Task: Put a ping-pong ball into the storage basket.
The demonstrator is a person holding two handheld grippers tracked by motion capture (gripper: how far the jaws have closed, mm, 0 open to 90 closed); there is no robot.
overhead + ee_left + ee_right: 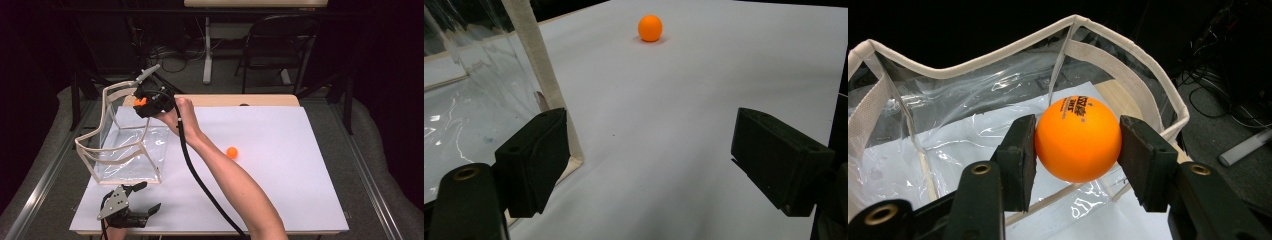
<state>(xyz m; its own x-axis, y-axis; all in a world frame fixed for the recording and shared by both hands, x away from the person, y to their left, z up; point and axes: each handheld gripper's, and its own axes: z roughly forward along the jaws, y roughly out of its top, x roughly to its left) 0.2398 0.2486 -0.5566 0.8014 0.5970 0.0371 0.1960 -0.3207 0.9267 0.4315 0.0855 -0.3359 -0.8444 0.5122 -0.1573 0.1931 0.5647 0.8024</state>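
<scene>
right gripper (1078, 145) clamps an orange table-tennis ball (1078, 138) above the clear plastic tote bag with cream trim (107, 96) at far left; release comes next. left gripper (145, 196), jaws wide and empty, rests near; a second orange ball (232, 152) waits right.

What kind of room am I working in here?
Probably a lab or recording workspace: a white-topped table under dark surroundings, loose cables on the floor behind, and a black chair at another desk.

Open bag mouth (1068, 30) below tongs (1078, 145)
</scene>
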